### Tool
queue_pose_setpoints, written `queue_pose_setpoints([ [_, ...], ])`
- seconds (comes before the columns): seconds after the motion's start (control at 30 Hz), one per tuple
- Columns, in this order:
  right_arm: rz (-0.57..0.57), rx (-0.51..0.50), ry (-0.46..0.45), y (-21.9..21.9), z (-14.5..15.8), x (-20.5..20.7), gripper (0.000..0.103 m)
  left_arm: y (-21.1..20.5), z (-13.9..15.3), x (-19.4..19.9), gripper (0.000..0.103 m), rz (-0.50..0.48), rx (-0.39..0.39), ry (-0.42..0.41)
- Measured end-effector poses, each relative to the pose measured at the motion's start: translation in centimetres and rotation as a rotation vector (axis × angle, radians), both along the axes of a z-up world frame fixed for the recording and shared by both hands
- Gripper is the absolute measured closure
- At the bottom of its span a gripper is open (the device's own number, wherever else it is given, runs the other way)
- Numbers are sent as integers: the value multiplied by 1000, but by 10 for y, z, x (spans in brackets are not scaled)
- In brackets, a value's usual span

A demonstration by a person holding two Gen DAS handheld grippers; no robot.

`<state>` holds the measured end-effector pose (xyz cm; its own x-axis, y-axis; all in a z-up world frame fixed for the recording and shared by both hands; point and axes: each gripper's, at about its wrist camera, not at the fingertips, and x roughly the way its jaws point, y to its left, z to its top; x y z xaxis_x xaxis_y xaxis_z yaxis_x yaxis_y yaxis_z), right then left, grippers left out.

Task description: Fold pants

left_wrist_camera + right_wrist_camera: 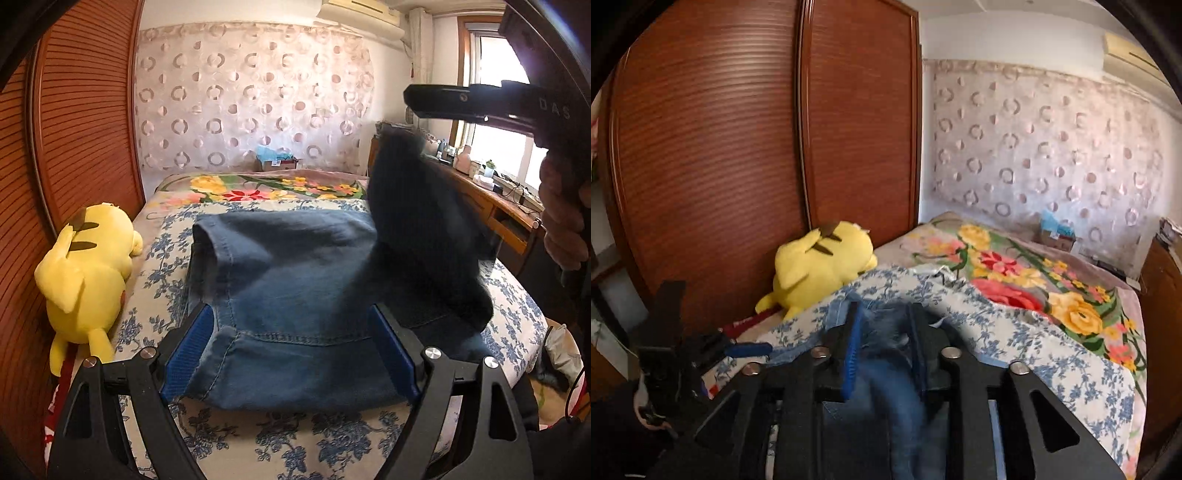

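Blue denim pants lie on the bed, on its blue-flowered white cover, partly folded, with a hem and a stitched seam nearest the left wrist camera. We see one dark, blurred part of the pants raised off the bed at the right of that view, hanging below the right gripper. In the right wrist view blurred denim sits between the blue pads of the right gripper; we cannot tell whether the pads press on it. A person's hand holds the handle of the right gripper in the left wrist view.

The left gripper stands over the near edge of the pants with its jaws wide apart; the cloth lies between the blue pads, which do not press on it. In the right wrist view the left gripper appears at the lower left, beside the bed.

A yellow plush toy lies on the bed beside a brown slatted wardrobe. A floral blanket covers the far end of the bed, before a wall hanging with circles. A wooden desk with small items stands under a window at the right
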<state>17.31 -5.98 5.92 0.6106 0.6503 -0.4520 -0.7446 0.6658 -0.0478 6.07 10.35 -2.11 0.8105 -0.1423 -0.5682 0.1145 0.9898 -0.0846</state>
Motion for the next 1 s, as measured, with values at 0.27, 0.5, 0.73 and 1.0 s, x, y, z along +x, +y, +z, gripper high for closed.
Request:
queue_pose_setpoints([
  [0.27,-51,-24,32,-18,-5,19,57,2,-10,7,17,-14,-16,28],
  [0.5,-111,-63,107,-21,-31,19,57,-6,-23,14,17,-26,-10,65],
  [0.73,-153,-57,192,-25,-54,14,57,-4,-30,25,27,-16,6,86],
  [1.0,-163,-26,257,-26,-64,-6,48,-4,-41,32,33,-5,22,109],
])
